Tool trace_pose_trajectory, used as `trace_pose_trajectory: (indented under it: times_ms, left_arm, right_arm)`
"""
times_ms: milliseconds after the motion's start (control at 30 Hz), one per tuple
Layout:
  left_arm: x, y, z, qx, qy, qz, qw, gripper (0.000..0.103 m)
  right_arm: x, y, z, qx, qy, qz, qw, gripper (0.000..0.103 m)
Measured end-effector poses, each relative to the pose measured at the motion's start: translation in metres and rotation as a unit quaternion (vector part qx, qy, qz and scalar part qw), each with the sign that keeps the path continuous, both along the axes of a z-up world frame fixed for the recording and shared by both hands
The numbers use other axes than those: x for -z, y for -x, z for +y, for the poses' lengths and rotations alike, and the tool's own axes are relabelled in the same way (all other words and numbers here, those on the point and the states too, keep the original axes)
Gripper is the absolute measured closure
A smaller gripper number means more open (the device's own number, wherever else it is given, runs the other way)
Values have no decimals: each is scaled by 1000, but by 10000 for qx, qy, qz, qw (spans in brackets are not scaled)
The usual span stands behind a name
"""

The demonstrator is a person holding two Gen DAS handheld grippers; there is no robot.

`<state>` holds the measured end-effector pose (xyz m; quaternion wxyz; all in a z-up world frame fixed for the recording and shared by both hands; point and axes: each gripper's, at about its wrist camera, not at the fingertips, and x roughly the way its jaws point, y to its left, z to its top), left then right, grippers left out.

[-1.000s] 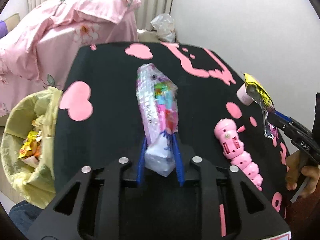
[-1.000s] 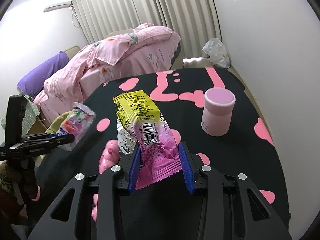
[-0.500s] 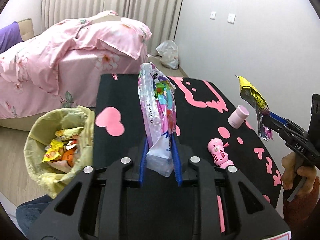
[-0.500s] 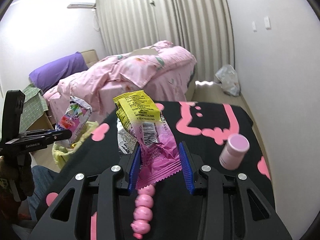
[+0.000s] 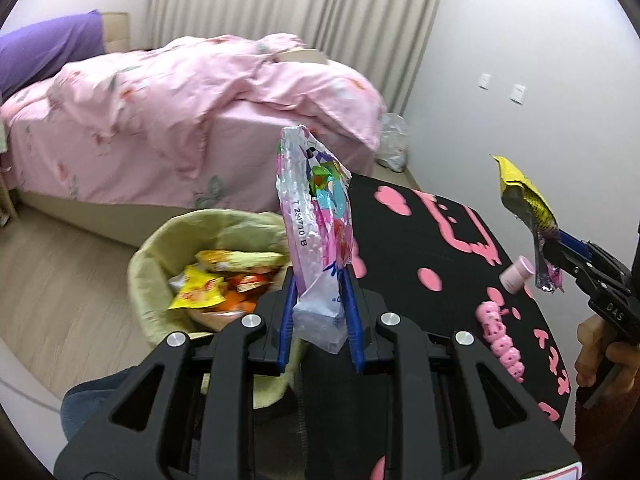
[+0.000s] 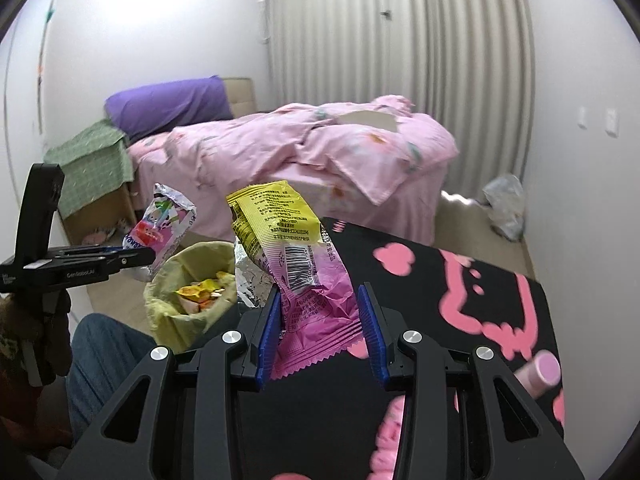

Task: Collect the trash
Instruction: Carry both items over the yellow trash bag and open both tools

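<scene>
My left gripper [image 5: 320,308] is shut on a shiny pink and white snack wrapper [image 5: 316,224] that stands up between its blue pads. My right gripper [image 6: 320,324] is shut on a yellow and magenta wrapper [image 6: 296,256] with a barcode. A bin lined with a yellow-green bag [image 5: 168,240] stands on the floor left of the black table [image 5: 400,240], with several wrappers inside. In the right wrist view the left gripper [image 6: 148,256] hangs with its wrapper [image 6: 164,224] over the bin's [image 6: 168,312] left rim. The right gripper [image 5: 560,248] and its wrapper [image 5: 524,196] show at the left wrist view's right side.
A pink-lidded jar [image 5: 518,274] and a pink toy [image 5: 500,340] lie on the black table with pink shapes. A bed with a pink quilt [image 6: 320,152] stands behind the bin. A person's knee in jeans [image 6: 104,352] is beside the bin. A crumpled plastic bag [image 6: 506,204] lies by the wall.
Both grippers have risen and swung left from over the table toward the bin, each still holding its wrapper. The bin now sits nearer the middle of both views.
</scene>
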<state>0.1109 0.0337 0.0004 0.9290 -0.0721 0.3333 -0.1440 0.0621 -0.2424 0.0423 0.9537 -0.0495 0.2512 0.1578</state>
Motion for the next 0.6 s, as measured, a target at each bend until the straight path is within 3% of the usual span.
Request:
trace_pose_trajectory:
  times_ms: [300, 600]
  left_arm:
    - [34, -20, 64, -673, 299, 373, 9966, 81]
    - [73, -59, 77, -773, 414, 871, 9923, 81]
  right_arm:
    - [6, -54, 62, -560, 218, 336, 9976, 67]
    - [30, -120, 123, -1080, 220, 765, 9910, 66]
